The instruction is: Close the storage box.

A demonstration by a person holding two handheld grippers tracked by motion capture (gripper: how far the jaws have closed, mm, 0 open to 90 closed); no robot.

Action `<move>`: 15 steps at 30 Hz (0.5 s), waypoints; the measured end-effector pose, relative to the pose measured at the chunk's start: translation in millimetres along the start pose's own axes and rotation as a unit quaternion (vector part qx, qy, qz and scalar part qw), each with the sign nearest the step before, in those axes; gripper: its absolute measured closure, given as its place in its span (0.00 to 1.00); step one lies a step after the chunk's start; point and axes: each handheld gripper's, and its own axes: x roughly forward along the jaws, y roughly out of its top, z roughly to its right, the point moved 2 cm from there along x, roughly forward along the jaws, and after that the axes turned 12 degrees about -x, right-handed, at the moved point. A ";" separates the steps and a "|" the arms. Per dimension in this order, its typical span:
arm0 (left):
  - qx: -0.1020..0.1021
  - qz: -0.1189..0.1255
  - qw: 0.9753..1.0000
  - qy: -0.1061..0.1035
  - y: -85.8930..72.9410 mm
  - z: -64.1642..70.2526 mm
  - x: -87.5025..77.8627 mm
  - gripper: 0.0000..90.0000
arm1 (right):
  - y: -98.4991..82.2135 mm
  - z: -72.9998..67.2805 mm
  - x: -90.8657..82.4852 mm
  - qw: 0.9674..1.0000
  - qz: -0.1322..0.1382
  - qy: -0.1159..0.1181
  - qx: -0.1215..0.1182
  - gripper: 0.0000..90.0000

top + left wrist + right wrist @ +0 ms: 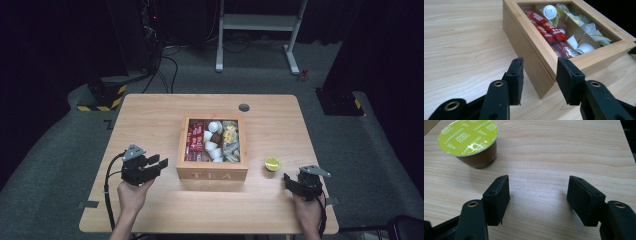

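One tea box (212,174) sits mid-table; one green-lidded capsule (272,163) stands just right of it. Left gripper (161,163) and right gripper (288,178) flank the box, both gaping, empty.

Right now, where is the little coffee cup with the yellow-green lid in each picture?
High view: the coffee capsule sits right of the tea box, ahead of the right hand-held gripper.
Left gripper view: not in it.
Right gripper view: capsule at top left.
Shared landmark: the light wooden table.
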 end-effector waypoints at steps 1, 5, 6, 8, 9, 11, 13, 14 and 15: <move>-0.002 0.002 1.000 0.001 0.1 -1.4 -1.2 0.64 | 0.0 0.0 0.0 1.000 0.000 0.000 0.000 0.39; -0.006 0.007 1.000 0.008 0.3 -8.1 -5.2 0.64 | 0.0 0.3 0.1 1.000 0.001 0.000 -0.002 0.39; -0.006 0.008 1.000 0.009 0.3 -9.7 -5.5 0.64 | 0.0 0.1 0.0 1.000 0.000 0.000 -0.001 0.39; -0.013 0.011 1.000 0.013 -0.3 -14.2 -6.3 0.63 | 0.0 0.0 0.0 1.000 0.000 0.000 0.000 0.39; -0.015 0.012 1.000 0.014 -0.4 -16.1 -7.1 0.63 | 0.0 0.1 0.0 1.000 0.000 0.000 -0.001 0.39; -0.017 0.014 1.000 0.015 -0.8 -17.9 -8.4 0.63 | 0.0 0.1 0.0 1.000 0.000 0.000 -0.001 0.39; -0.019 0.018 0.999 0.018 -1.4 -20.3 -10.4 0.63 | 0.0 0.1 0.0 1.000 0.000 0.000 -0.001 0.39; -0.018 0.019 0.999 0.020 -1.3 -21.8 -11.1 0.63 | 0.0 -0.1 0.0 1.000 0.000 0.000 0.000 0.39; -0.022 0.020 0.999 0.021 -1.6 -22.9 -11.9 0.63 | 0.0 0.0 0.0 1.000 0.000 0.000 0.000 0.39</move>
